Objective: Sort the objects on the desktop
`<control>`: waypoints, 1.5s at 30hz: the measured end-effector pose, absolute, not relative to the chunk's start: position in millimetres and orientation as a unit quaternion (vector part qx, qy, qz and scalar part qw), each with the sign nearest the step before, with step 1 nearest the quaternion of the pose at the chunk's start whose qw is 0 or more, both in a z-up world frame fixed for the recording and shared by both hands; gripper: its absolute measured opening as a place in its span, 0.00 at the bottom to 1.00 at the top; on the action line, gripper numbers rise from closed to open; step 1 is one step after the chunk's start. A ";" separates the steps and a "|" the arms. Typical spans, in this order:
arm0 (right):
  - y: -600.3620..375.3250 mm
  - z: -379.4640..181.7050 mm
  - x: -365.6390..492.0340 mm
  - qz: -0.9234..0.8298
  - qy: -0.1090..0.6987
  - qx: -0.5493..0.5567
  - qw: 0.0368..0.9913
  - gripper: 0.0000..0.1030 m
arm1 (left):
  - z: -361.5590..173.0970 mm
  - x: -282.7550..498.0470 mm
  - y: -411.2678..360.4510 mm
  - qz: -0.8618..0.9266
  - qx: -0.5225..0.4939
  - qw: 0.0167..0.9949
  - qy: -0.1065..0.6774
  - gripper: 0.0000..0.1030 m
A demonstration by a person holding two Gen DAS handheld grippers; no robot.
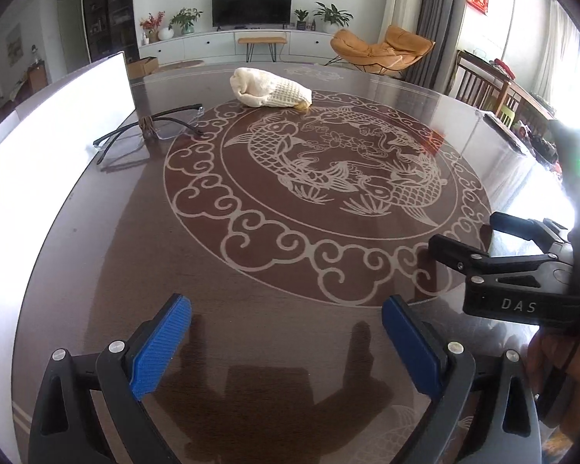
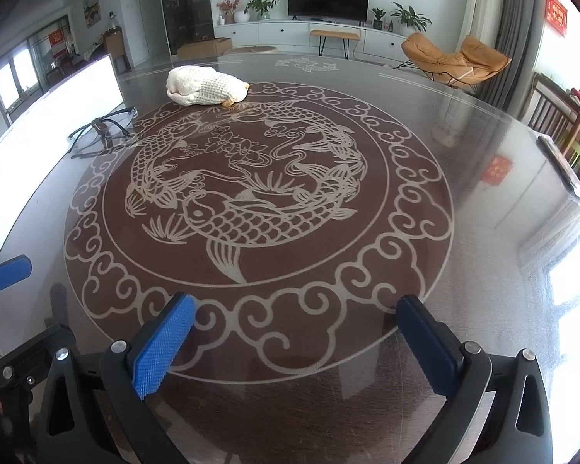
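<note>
A cream knitted pouch (image 1: 268,89) lies at the far side of the round brown table (image 1: 251,309); it also shows in the right wrist view (image 2: 205,86). Black-framed glasses (image 1: 150,131) lie at the far left beside a white box, and show in the right wrist view (image 2: 102,131) too. My left gripper (image 1: 286,332) is open and empty above the near table edge. My right gripper (image 2: 295,336) is open and empty, also near the front edge; it shows at the right of the left wrist view (image 1: 464,243).
A white box (image 1: 58,147) stands along the table's left edge, seen also in the right wrist view (image 2: 58,116). The table (image 2: 483,270) has a fish pattern in the middle. Chairs (image 1: 483,89) stand beyond the right rim.
</note>
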State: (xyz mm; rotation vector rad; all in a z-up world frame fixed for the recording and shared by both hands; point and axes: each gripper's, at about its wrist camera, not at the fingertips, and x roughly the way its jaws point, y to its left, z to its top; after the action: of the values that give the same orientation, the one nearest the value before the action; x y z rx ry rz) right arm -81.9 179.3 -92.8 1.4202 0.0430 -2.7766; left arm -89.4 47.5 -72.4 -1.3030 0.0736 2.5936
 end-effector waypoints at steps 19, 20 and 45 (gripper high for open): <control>179.1 -91.4 -81.2 -0.890 0.014 0.455 0.012 1.00 | -77.6 -91.1 54.8 0.882 -0.457 0.099 0.052 1.00; 179.4 -93.0 -81.4 -0.890 0.014 0.455 0.012 1.00 | -77.7 -91.0 54.9 0.882 -0.457 0.099 0.053 1.00; 179.7 -93.0 -81.2 -0.890 0.013 0.455 0.012 1.00 | -76.7 -91.3 48.4 0.884 -0.459 0.078 0.041 1.00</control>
State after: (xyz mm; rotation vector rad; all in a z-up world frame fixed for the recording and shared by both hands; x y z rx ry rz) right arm -81.2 179.7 -93.0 1.4194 0.0421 -2.7752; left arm -91.3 48.4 -76.7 -1.3729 0.1217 2.6474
